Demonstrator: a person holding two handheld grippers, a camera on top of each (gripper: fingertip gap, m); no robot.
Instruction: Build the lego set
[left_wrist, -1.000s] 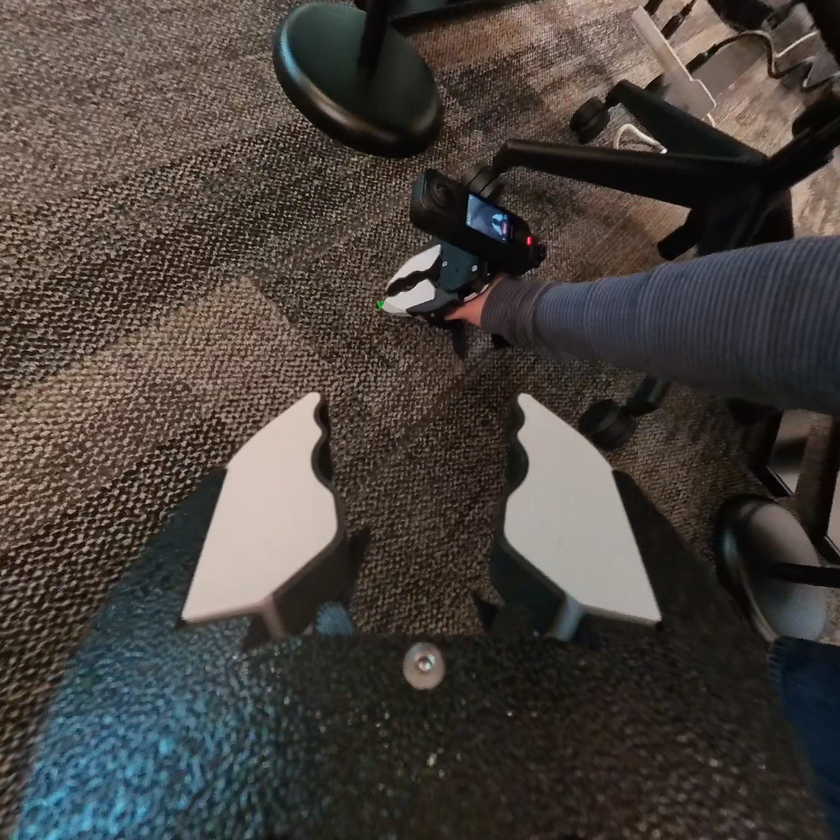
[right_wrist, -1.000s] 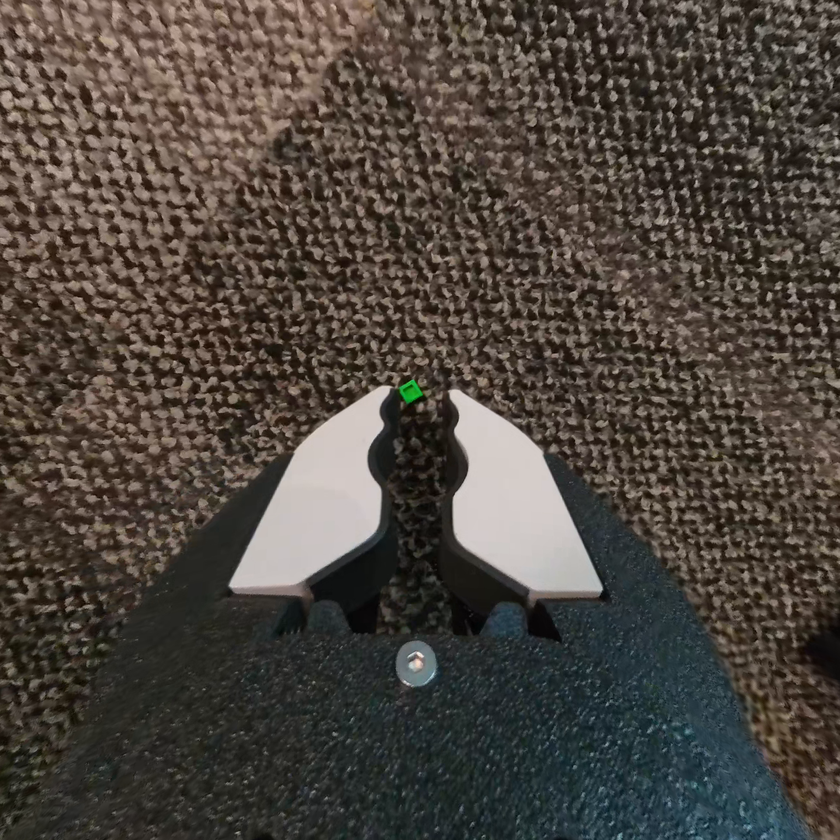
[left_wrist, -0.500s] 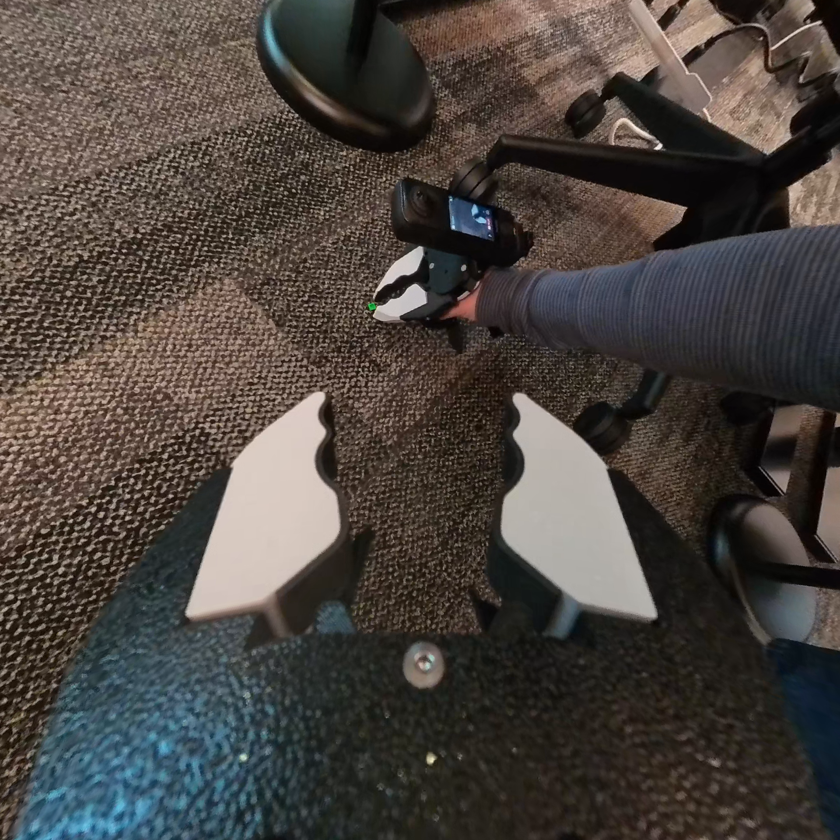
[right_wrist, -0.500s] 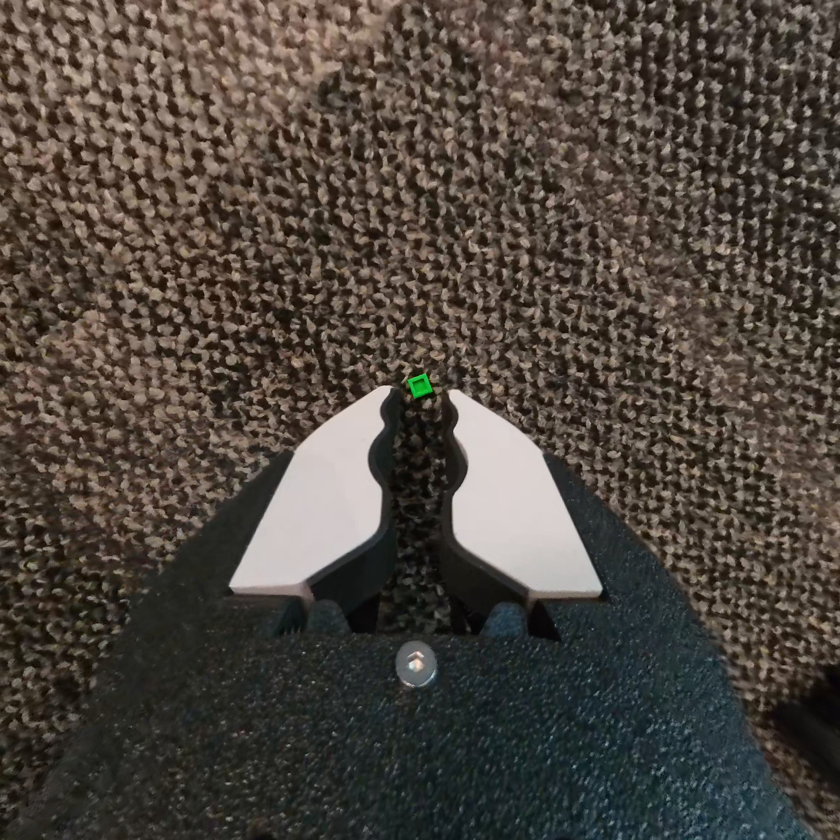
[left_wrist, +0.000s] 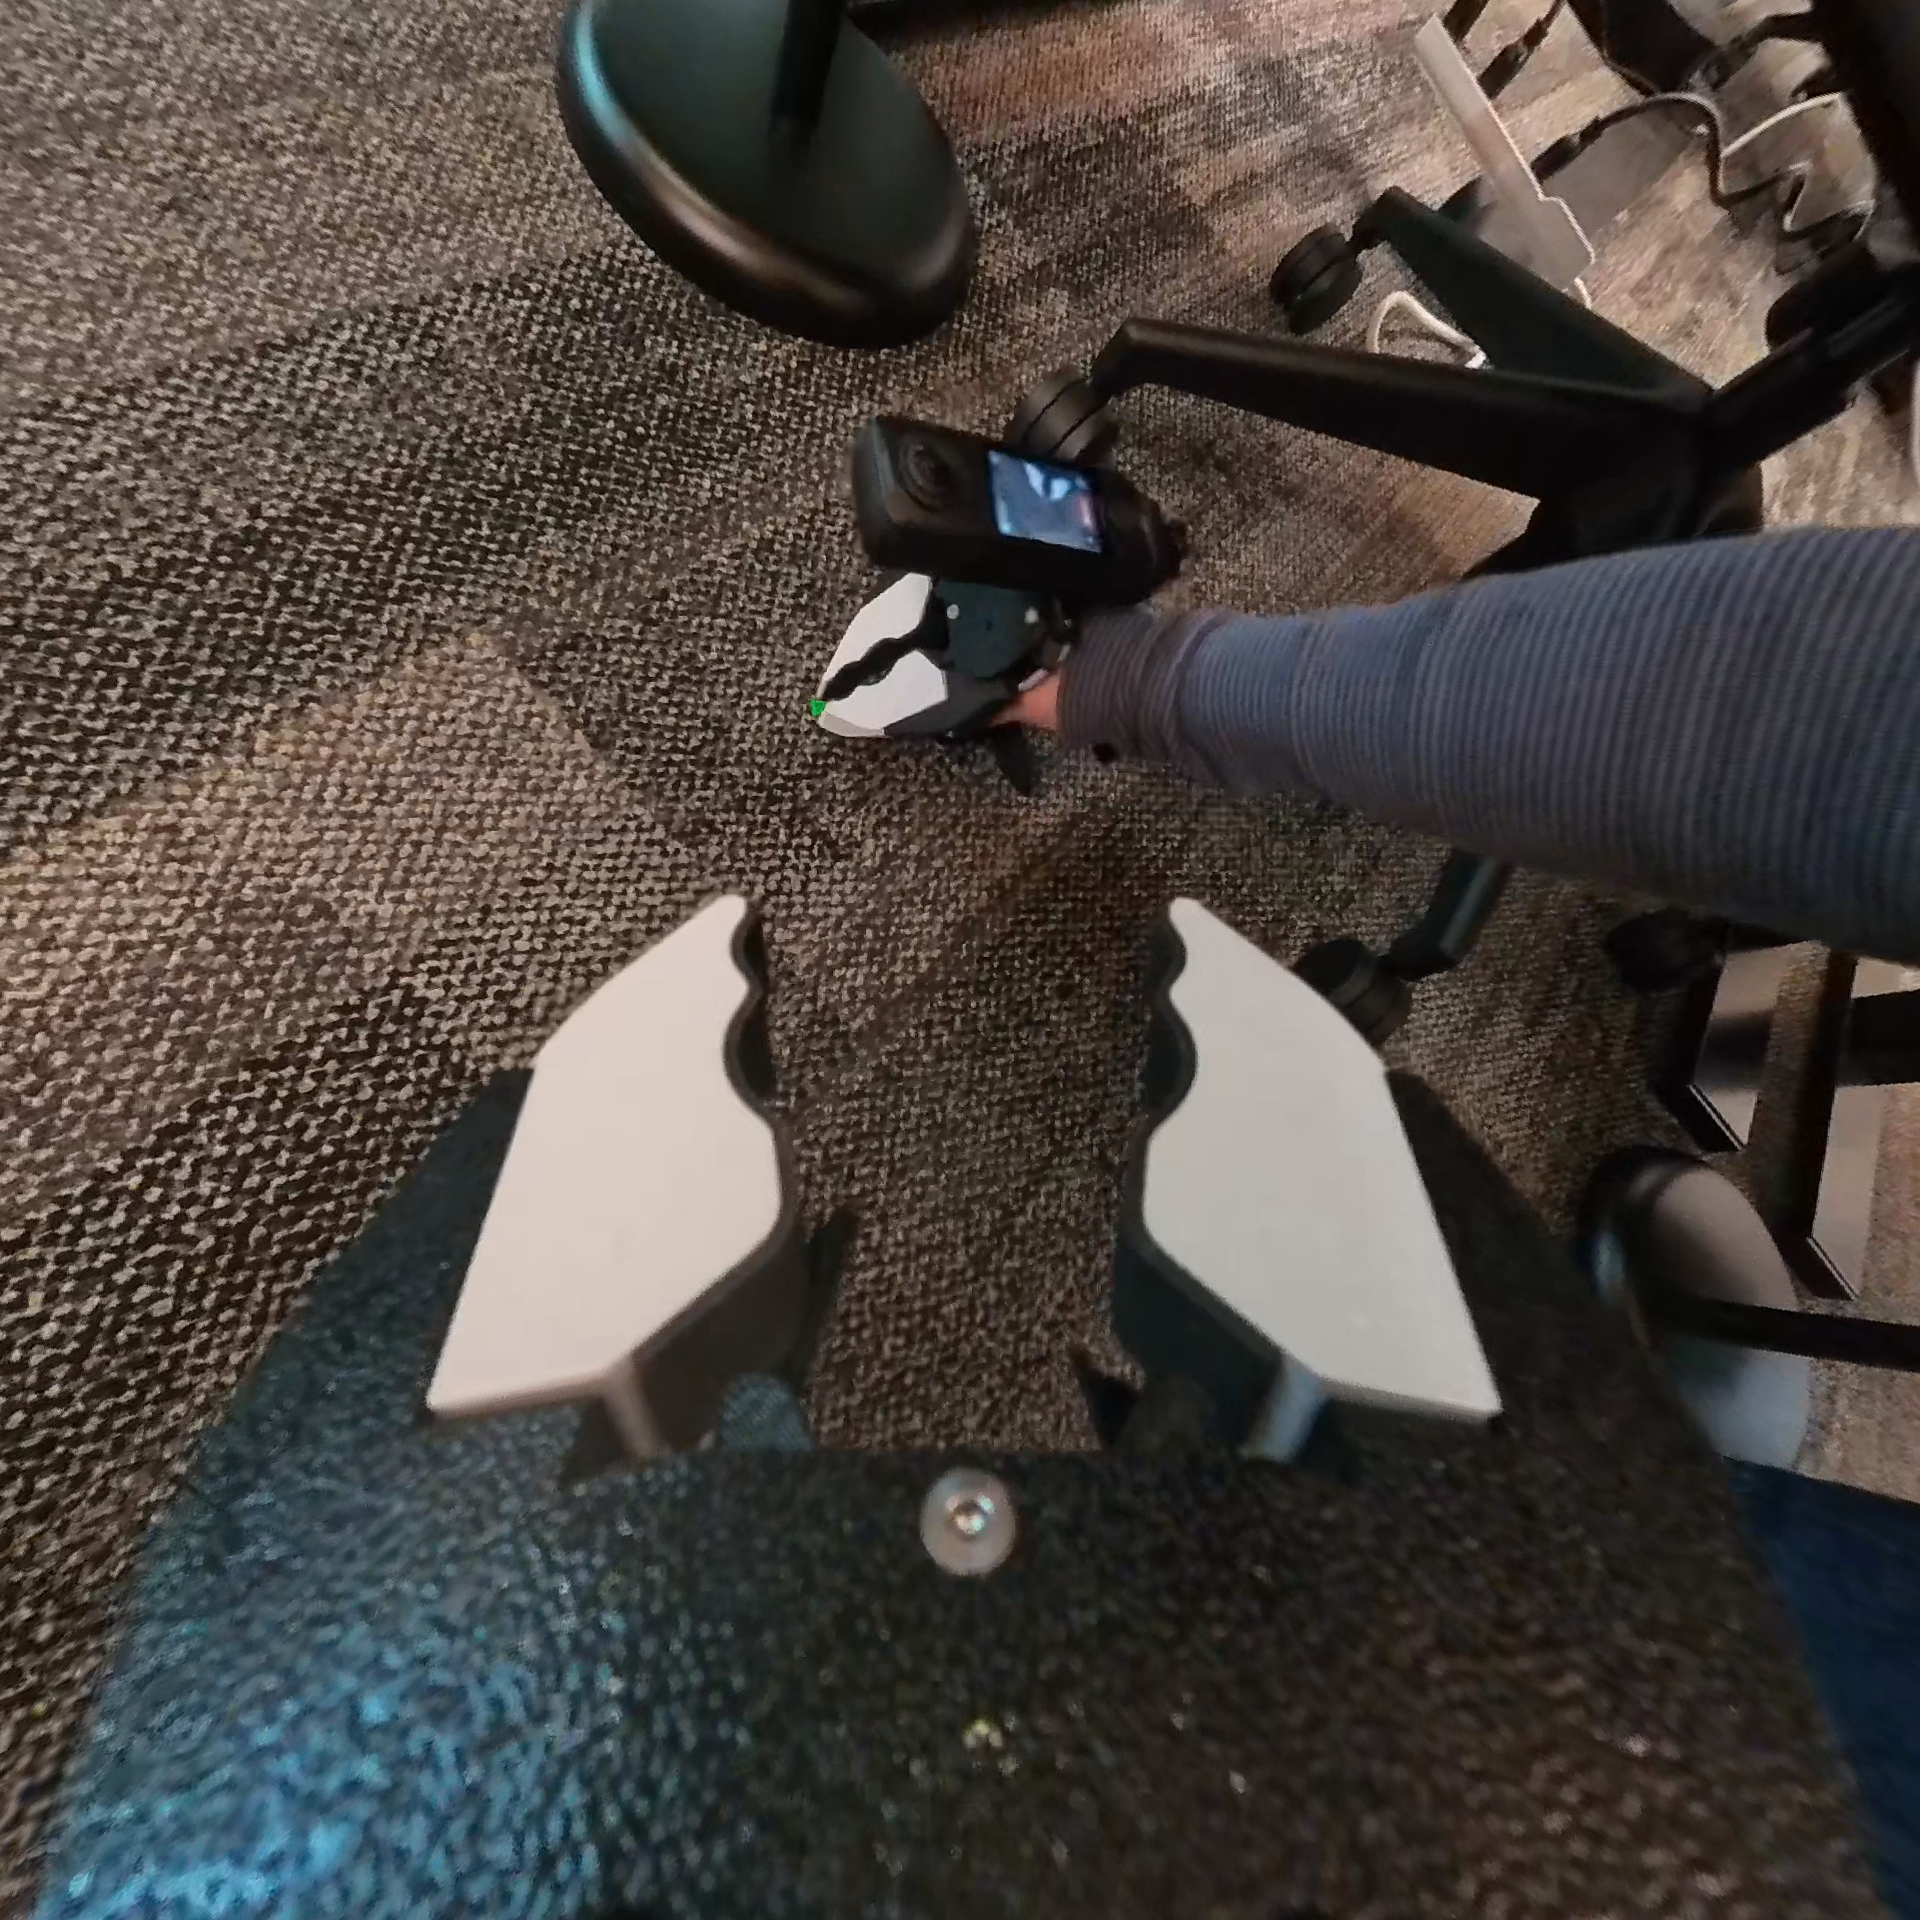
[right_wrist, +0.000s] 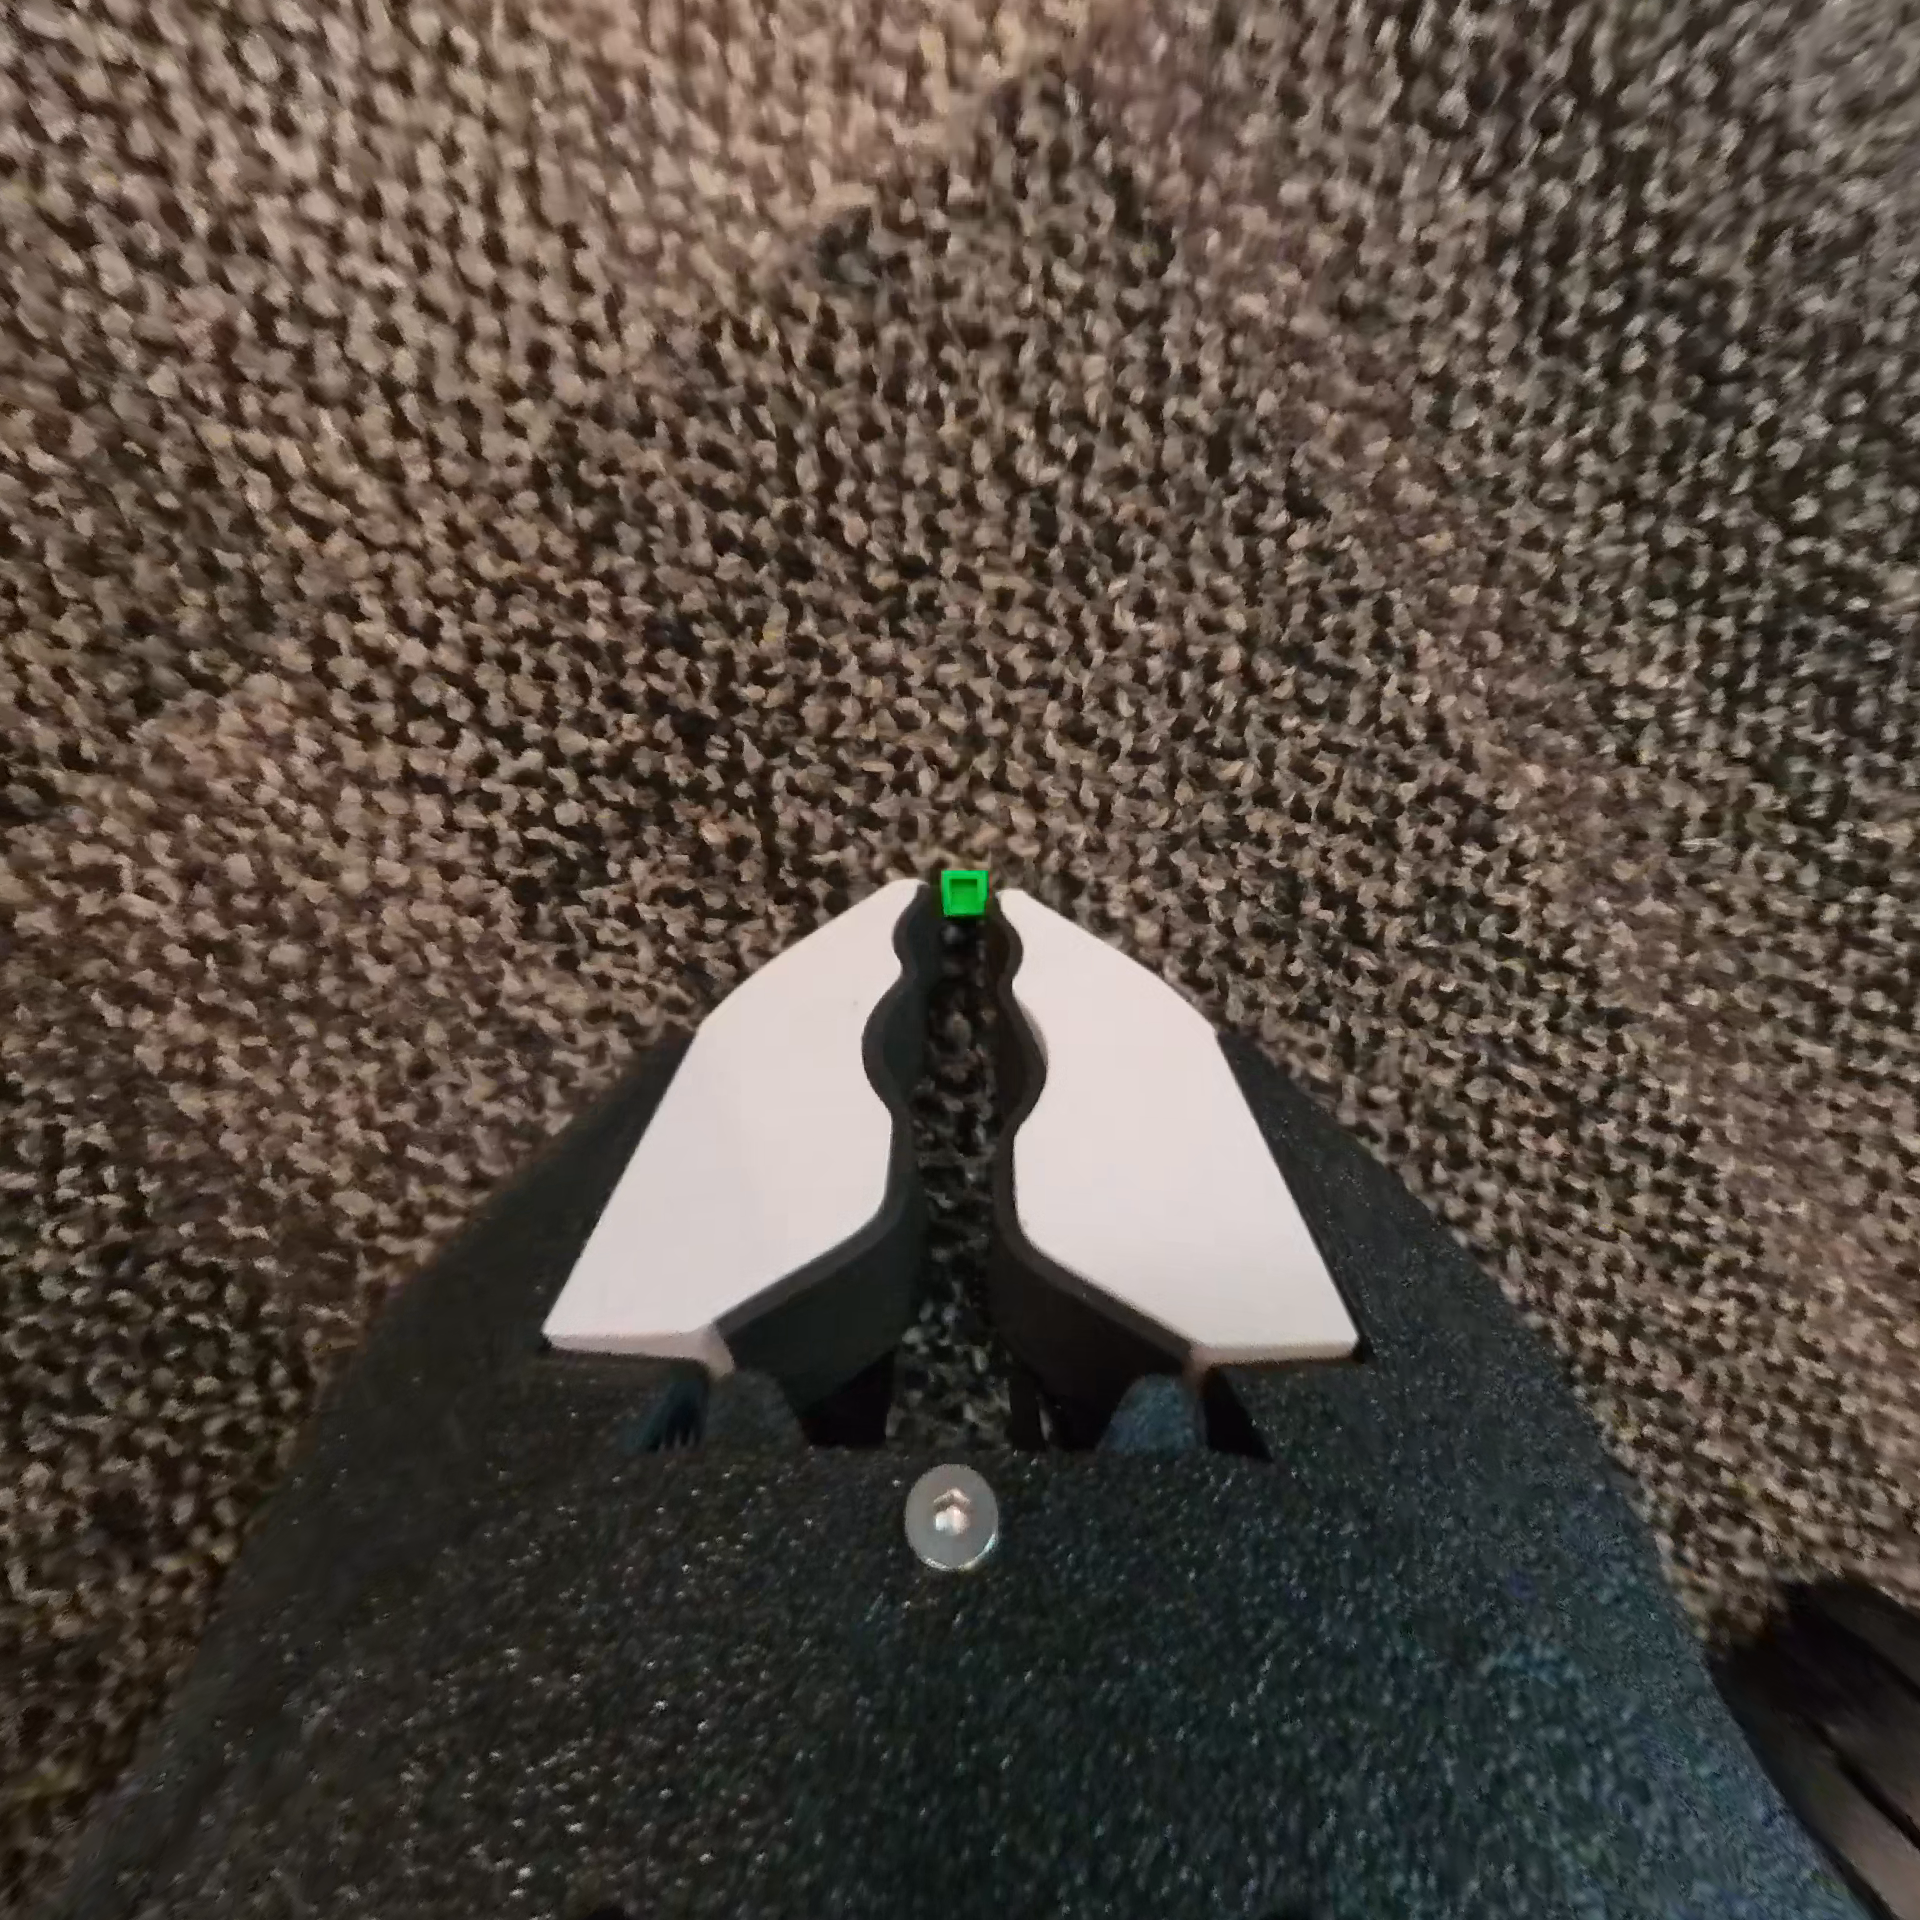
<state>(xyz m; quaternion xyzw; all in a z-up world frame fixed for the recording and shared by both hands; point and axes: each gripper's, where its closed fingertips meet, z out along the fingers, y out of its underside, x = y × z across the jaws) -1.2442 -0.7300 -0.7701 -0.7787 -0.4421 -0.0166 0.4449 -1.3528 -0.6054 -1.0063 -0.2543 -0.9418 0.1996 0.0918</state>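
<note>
One green lego piece (right_wrist: 962, 895), pinched at the very tips of the right gripper (right_wrist: 961, 902), low over the carpet (right_wrist: 935, 468). Step looks like retrieval of a dropped piece; next needs a steady lift without slipping. Left gripper (left_wrist: 961, 925) empty, fingers wide apart. No other pieces visible.

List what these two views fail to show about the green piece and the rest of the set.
- Green lego piece: pinched at the right gripper tips; its lower part is hidden between the fingers, and whether it touches the carpet is unclear.
- Left wrist view: the piece is a speck, too small for shape.
- No other pieces of the set appear in either view.
- Left gripper: open, empty.
- Office chair: cut off by the edge.
</note>
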